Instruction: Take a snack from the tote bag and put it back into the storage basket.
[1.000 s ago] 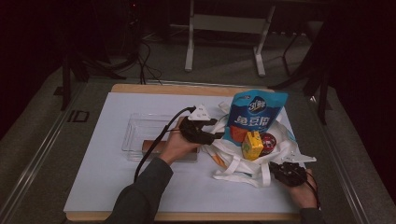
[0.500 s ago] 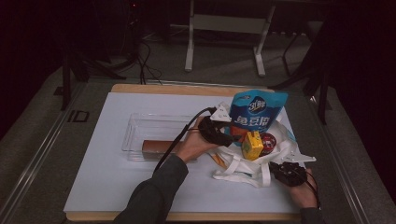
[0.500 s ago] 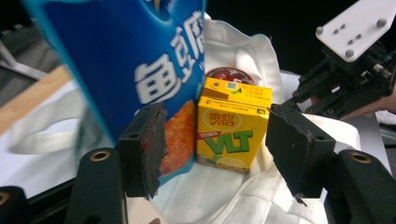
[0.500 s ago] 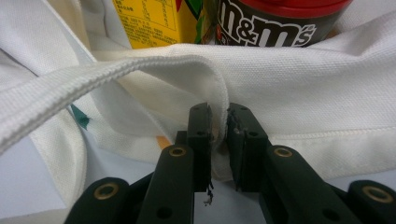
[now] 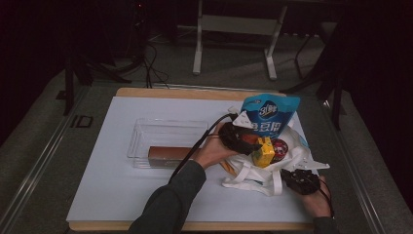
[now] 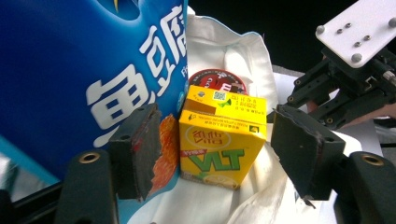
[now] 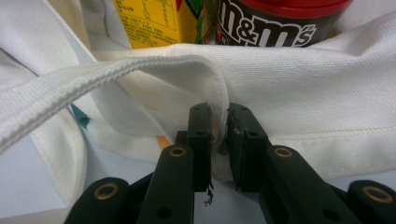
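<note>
Lemon-tea carton (image 6: 222, 135): upright in the white tote bag (image 6: 243, 60), squeezed between the blue snack pouch (image 6: 70, 70) and the M&M's tub (image 6: 217, 81).

Left claw (image 6: 219, 144): has just been opening its jaws, now wide, holding nothing. Frames the carton ahead of the pads without touching it. Sits very close to the pouch on one side, so could well snag the pouch's corner along with the carton on closing, or push the pouch over. Could also squash the thin card walls if closed hard, or tip the carton against the tub if closed off-centre.

Right claw (image 7: 218, 126): pinched shut on a fold of the bag's cloth beside the handle strap (image 7: 93, 79), near the table's (image 5: 112, 195) front edge. Grips very little cloth, so may slip free under a pull, letting the mouth sag over the contents. Might equally drag the whole bag when the carton lifts.

Farther left on the table: a clear tray (image 5: 165, 129) with a brown box (image 5: 168, 155) in it, well apart from the bag. Leaves a long carry and room for a drop.
</note>
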Available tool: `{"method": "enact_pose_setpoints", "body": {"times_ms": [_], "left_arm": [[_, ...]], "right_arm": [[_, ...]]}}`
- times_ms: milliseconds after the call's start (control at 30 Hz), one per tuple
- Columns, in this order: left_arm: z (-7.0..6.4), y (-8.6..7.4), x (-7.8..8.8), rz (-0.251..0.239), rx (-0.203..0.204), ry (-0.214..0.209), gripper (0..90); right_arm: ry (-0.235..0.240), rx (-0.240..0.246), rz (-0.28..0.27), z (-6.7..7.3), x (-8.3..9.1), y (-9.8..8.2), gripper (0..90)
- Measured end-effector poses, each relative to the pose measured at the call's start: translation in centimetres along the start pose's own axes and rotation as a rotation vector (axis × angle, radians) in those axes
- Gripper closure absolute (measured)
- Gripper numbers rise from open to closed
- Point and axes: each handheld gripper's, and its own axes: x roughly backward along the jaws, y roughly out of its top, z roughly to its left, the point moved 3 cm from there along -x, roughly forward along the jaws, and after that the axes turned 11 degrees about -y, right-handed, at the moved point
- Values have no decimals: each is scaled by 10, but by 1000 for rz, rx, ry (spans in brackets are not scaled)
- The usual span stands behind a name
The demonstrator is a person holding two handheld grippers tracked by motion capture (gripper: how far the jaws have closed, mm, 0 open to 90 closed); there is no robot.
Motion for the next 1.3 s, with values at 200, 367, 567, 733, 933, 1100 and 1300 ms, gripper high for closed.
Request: {"method": "enact_pose_setpoints", "body": {"times_ms": [200, 367, 567, 733, 933, 1100, 1300], "left_arm": [[3, 0, -14, 13, 14, -8, 282], [4, 1, -24, 58, 2, -8, 264], [6, 5, -34, 88, 4, -21, 229], [8, 2, -43, 97, 7, -44, 223], [8, -7, -58, 121, 0, -71, 198], [9, -10, -63, 127, -7, -64, 209], [10, -13, -68, 155, -19, -59, 231]], "right_arm": [[-1, 1, 1, 0, 0, 0, 792], [1, 2, 3, 0, 0, 0, 793], [2, 3, 2, 0, 0, 0, 793], [1, 5, 2, 0, 0, 0, 793], [2, 5, 2, 0, 0, 0, 793], [1, 7, 1, 0, 0, 0, 793], [-1, 7, 2, 1, 0, 1, 793]]}}
